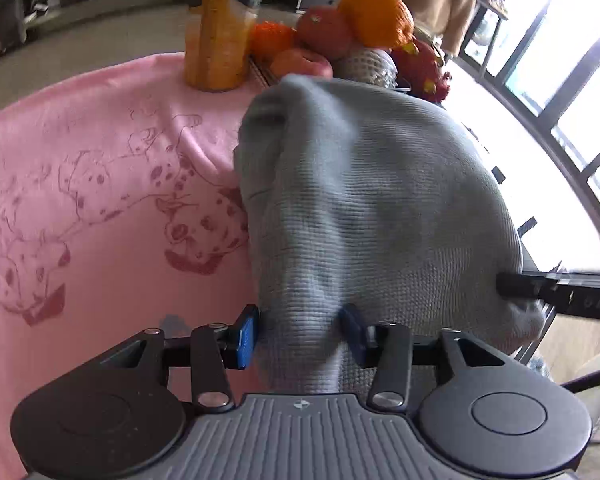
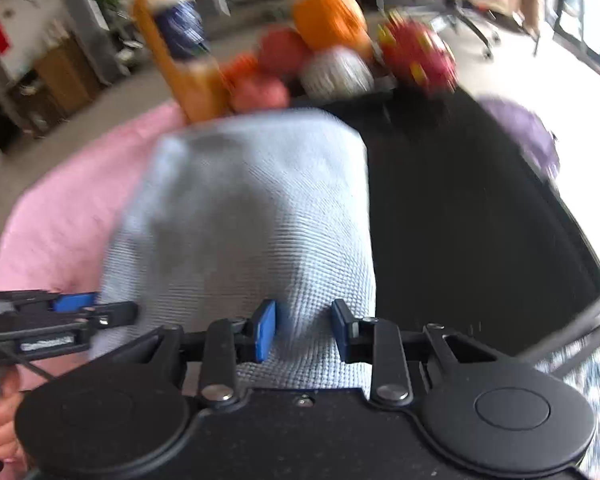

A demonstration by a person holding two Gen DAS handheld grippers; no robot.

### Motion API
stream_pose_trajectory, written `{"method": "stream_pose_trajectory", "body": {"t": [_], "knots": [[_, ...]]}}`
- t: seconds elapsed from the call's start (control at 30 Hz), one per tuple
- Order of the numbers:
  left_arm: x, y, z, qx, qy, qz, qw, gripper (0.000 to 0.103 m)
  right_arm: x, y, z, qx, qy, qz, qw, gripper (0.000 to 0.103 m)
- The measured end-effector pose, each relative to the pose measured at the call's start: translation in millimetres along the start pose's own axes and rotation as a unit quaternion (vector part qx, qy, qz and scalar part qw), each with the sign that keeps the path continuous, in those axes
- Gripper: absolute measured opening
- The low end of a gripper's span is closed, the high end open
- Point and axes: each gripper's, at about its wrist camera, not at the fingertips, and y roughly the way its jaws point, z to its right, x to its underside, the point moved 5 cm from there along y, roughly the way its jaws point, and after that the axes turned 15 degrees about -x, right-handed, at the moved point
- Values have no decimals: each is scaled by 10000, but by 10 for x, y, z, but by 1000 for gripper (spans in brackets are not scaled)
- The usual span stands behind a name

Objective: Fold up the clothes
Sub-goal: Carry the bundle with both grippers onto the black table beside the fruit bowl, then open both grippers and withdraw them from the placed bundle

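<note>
Grey knit (image 1: 380, 208) half folded, not yet flat; left gripper (image 1: 302, 334) and right gripper (image 2: 302, 330) straddle its hem, pads slackly parted.

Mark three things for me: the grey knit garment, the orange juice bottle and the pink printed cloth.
grey knit garment (image 1: 372, 208): left wrist view, middle of the draped knit.
orange juice bottle (image 1: 216, 36): left wrist view, orange lower body.
pink printed cloth (image 1: 100, 152): left wrist view, on the spotted-dog print.
</note>
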Motion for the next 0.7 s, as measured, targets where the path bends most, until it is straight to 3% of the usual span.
{"method": "stream_pose_trajectory", "body": {"t": [0.13, 0.2, 0.27, 0.37, 0.47, 0.63, 0.7], "knots": [[-9, -191, 6, -129, 117, 31, 9998, 45, -22, -197, -104, -44, -10, 238, 9997, 32], [-20, -373, 47, -250, 225, 152, 9993, 51, -59, -399, -206, -22, -92, 353, 9993, 41], [-28, -576, 98, -315, 291, 235, 9988, 58, -83, -622, -310, 101, -189, 447, 9988, 62], [17, -926, 185, -446, 473, 398, 9971, 73, -65, -928, -456, 199, -193, 532, 9982, 81], [116, -1256, 252, -632, 678, 620, 9938, 86, 18, -1185, -616, 243, -102, 527, 9983, 87], [266, -1739, 267, -772, 711, 785, 9914, 91, 150, -1519, -845, 447, -110, 654, 9968, 103], [332, -1891, 255, -769, 695, 818, 9912, 94, 195, -1663, -933, 532, -75, 758, 9957, 103]]}}
